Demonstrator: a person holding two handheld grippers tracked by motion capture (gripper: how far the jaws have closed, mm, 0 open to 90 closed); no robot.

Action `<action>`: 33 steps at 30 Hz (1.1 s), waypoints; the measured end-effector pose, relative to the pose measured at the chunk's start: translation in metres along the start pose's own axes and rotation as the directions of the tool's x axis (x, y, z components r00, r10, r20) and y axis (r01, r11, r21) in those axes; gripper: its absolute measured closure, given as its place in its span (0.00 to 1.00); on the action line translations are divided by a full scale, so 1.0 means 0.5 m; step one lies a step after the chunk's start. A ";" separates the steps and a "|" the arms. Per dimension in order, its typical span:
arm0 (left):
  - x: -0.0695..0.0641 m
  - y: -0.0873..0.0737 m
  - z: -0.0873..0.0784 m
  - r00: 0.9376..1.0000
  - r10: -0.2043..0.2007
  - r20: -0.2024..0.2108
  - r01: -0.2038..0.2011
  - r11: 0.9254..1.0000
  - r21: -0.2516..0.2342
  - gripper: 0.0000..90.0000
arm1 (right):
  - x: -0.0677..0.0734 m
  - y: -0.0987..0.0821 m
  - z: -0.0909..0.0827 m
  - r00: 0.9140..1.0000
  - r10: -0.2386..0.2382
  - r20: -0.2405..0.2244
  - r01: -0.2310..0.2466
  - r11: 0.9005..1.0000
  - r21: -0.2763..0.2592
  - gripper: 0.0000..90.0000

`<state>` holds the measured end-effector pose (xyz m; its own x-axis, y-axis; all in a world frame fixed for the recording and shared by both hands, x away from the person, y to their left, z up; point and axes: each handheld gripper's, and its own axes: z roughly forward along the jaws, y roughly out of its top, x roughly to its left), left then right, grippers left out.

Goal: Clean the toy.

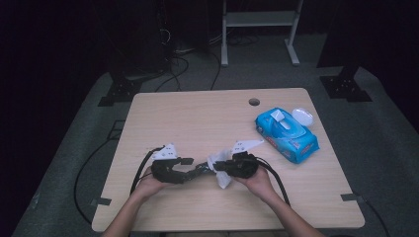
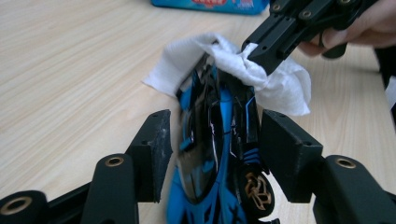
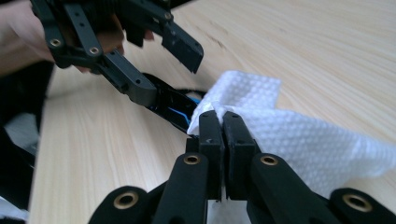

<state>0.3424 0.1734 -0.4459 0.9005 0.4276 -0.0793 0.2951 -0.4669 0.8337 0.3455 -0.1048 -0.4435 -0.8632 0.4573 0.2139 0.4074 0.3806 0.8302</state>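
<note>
A blue and black toy car (image 2: 210,158) lies between the jaws of my left gripper (image 2: 215,135), which is shut on its sides. In the high view the car (image 1: 200,169) sits low over the table's front middle, between the two hands. My right gripper (image 3: 223,121) is shut on a white wet wipe (image 3: 299,140). It presses the wipe (image 2: 280,84) onto the far end of the car. The right gripper (image 2: 254,51) comes in from the upper right of the left gripper view. The wipe hides the car's far tip.
A blue pack of wet wipes (image 1: 286,134) lies at the right of the wooden table (image 1: 197,118), its clear lid (image 1: 302,116) flipped open. A cable hole (image 1: 254,101) sits near the far edge. Cables trail from both grippers over the front edge.
</note>
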 end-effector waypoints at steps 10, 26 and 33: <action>-0.009 0.008 0.058 0.990 0.118 -0.084 -0.112 0.991 0.070 0.41 | -0.034 -0.041 -0.014 0.997 0.057 0.042 -0.058 0.998 0.020 0.97; -0.008 0.009 0.038 0.989 0.105 -0.107 -0.102 0.994 0.032 0.36 | -0.070 -0.057 -0.157 0.988 0.100 0.113 -0.094 0.994 -0.060 0.97; -0.008 0.014 0.027 0.987 0.091 -0.134 -0.093 0.996 -0.009 0.32 | -0.118 -0.110 -0.195 0.977 0.128 0.169 -0.124 0.992 -0.031 0.65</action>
<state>0.3453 0.1578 -0.4473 0.8729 0.4828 0.0711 0.2067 -0.4977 0.8424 0.3450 -0.2310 -0.4516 -0.7412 0.6315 0.2279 0.5019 0.2958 0.8128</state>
